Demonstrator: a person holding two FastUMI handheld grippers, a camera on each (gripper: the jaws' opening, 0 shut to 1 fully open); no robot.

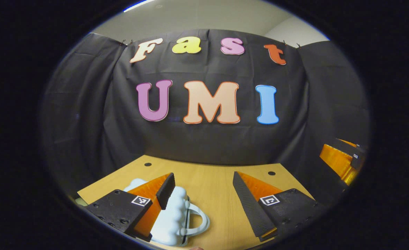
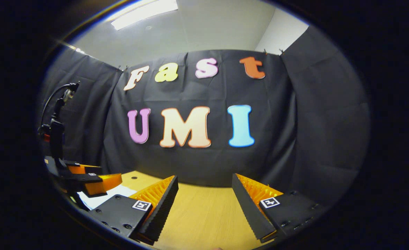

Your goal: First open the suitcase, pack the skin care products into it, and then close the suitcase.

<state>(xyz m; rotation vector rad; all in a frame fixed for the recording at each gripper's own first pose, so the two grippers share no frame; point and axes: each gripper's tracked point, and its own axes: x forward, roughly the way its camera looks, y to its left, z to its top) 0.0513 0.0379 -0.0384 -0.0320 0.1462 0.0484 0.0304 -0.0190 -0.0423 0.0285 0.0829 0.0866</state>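
Honestly, the white bumpy suitcase (image 1: 171,217) sits half hidden behind the left gripper (image 1: 204,194), handle (image 1: 199,222) pointing right; both grippers, right gripper (image 2: 204,198) too, gape wide with nothing held.

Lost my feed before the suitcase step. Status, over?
Left hand-held gripper open, empty. Right hand-held gripper open, empty. White suitcase closed on table, under left gripper. Nothing in the way.

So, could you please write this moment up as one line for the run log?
stage: before opening | suitcase: closed, flat on wooden table | left hand-held gripper: open above suitcase | right hand-held gripper: open, holding nothing
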